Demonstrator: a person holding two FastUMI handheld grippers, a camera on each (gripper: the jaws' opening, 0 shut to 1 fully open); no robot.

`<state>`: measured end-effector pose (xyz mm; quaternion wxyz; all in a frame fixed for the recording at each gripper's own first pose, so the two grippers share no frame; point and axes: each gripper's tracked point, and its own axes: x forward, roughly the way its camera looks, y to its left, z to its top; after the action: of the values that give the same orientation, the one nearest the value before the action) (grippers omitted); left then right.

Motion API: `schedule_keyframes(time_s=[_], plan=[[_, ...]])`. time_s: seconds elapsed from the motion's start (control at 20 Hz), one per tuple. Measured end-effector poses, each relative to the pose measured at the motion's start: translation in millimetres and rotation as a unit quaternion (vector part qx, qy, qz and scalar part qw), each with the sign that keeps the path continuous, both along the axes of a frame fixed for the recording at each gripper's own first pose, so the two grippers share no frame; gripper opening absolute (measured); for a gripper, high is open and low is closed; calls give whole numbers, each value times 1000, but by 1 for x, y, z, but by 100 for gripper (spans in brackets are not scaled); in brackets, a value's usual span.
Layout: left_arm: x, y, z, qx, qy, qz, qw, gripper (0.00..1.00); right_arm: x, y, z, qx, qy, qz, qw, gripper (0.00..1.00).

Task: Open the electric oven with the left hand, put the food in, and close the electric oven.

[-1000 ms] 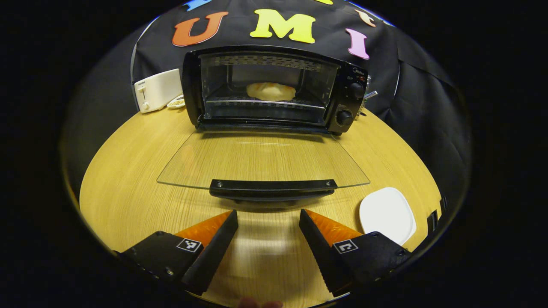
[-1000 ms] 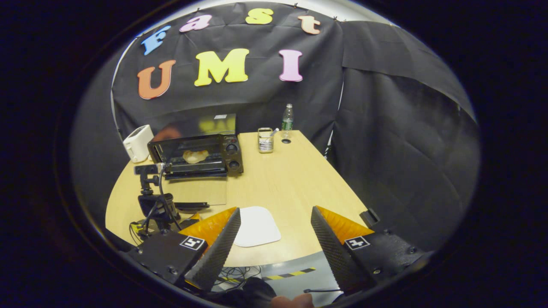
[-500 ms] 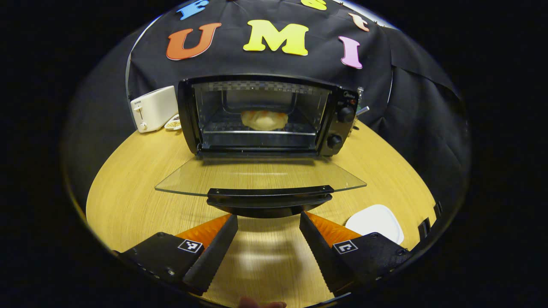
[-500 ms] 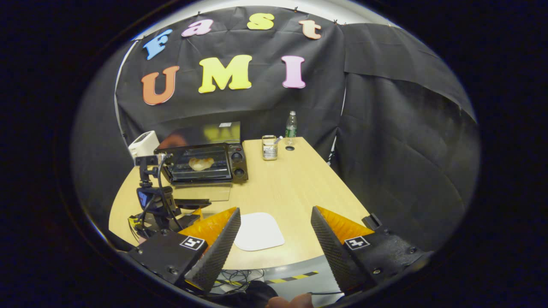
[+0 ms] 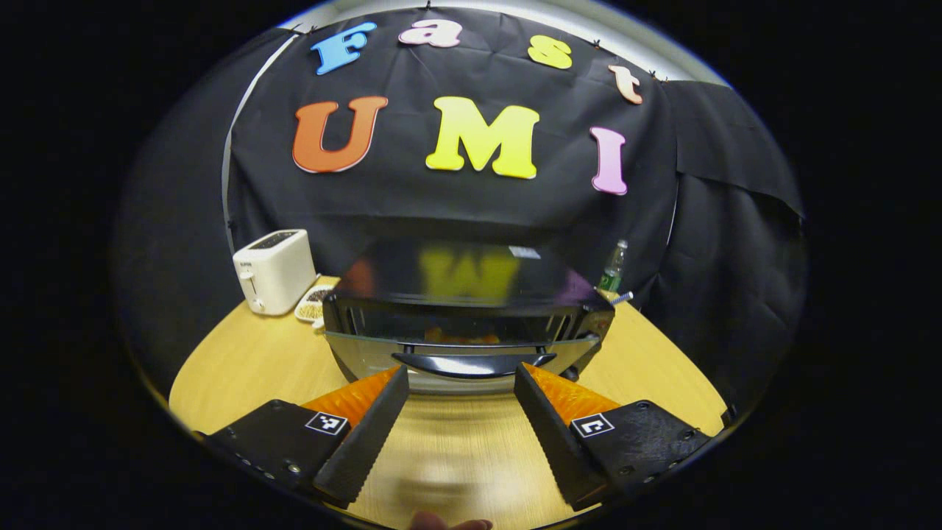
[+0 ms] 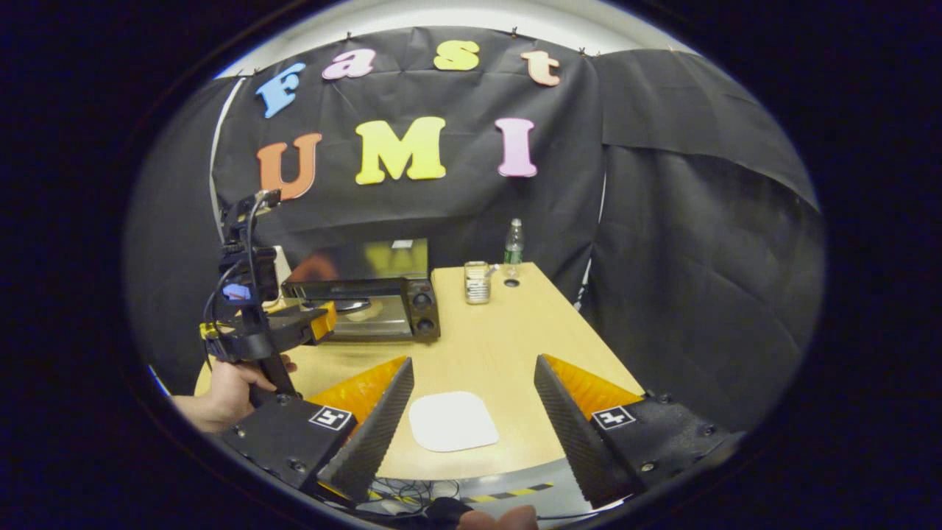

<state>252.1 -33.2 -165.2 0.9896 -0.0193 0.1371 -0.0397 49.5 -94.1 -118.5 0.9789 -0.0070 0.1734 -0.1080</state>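
**Operator:** My left tool [image 5: 460,397] has its orange-and-black fingers spread apart with nothing between them. The black handle [image 5: 473,362] of the glass oven door [image 5: 464,346] sits just past the fingertips; whether they touch it I cannot tell.

**Observer:** And the oven?

**Operator:** The black electric oven [image 5: 471,309] stands at the far middle of the light wooden tabletop [image 5: 243,361], its door tilted partly up. Something orange, the food [image 5: 462,338], shows dimly behind the glass.

**Observer:** Your other side?

**Operator:** My right tool [image 6: 475,405] is released, gaping above the near edge over a white rounded plate [image 6: 452,421]. From here I see a hand [image 6: 221,394] gripping the left tool at the door.
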Motion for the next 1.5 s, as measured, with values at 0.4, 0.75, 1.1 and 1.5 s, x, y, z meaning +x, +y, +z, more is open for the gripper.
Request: schedule_keyframes(time_s=[0.4,0.75,1.1,1.5], plan=[[-37,18,147,14,-122,23,992,94,65,18,78,-13,-107,94,990,100],[-140,31,222,19,-169,26,985,94,32,52,127,-5,-167,117,979,100],[-251,49,212,17,-164,33,986,94,-51,82,125,-20,-168,110,979,100],[-331,57,201,10,-162,40,986,94,-125,103,111,-30,-159,119,980,100]])
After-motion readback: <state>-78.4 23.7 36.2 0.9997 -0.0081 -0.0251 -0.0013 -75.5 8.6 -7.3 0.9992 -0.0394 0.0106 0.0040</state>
